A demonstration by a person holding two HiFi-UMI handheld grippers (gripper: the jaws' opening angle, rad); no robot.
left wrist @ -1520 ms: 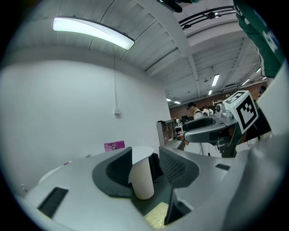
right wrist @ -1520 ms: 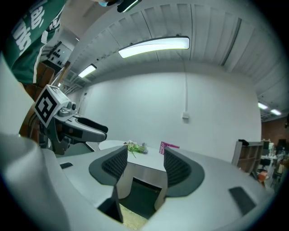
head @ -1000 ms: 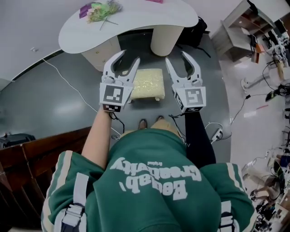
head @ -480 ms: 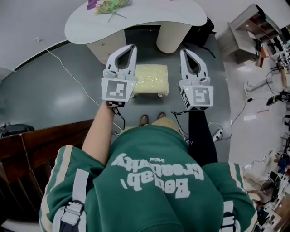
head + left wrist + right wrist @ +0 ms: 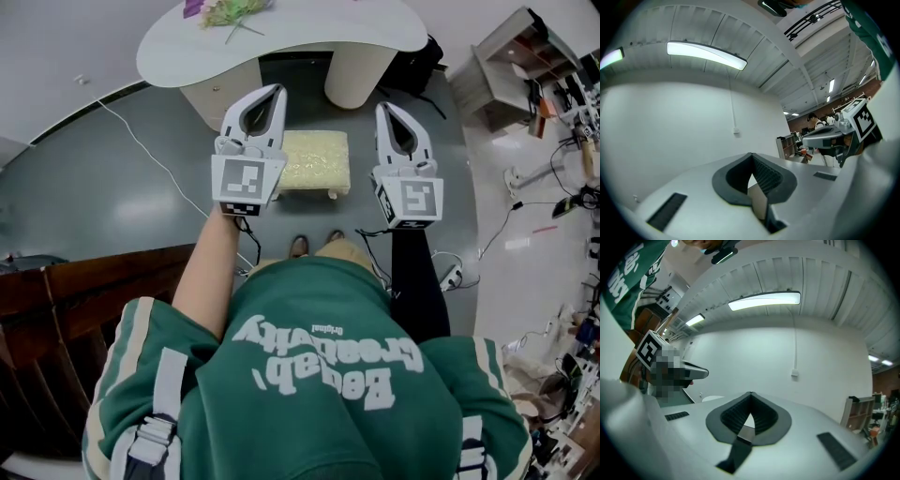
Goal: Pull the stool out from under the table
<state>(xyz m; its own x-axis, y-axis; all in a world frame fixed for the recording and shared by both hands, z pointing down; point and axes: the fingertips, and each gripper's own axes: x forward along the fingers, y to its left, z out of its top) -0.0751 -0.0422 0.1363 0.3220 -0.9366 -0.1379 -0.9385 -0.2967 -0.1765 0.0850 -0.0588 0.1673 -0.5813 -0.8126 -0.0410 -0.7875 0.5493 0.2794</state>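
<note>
A low stool [image 5: 315,164] with a pale yellow cushion stands on the grey floor just in front of the white curved table [image 5: 281,37], beside its pedestal [image 5: 352,80]. In the head view my left gripper [image 5: 275,92] and right gripper [image 5: 387,107] hover above the stool's left and right sides, pointing at the table. Both are shut with nothing between the pads. The left gripper view shows its closed jaws [image 5: 752,155] against the wall, with the right gripper [image 5: 825,137] alongside. The right gripper view shows closed jaws [image 5: 751,393]. Neither gripper view shows the stool.
A bunch of flowers [image 5: 225,11] lies on the tabletop. A black bag [image 5: 412,66] sits behind the pedestal. A white cable [image 5: 141,155] runs across the floor at left, dark wooden furniture [image 5: 56,309] stands lower left, shelving [image 5: 525,66] and a power strip [image 5: 450,277] at right.
Both grippers' jaws stood open a second ago and are now shut on nothing. The left gripper has risen slightly towards the table; the stool has not moved on the floor.
</note>
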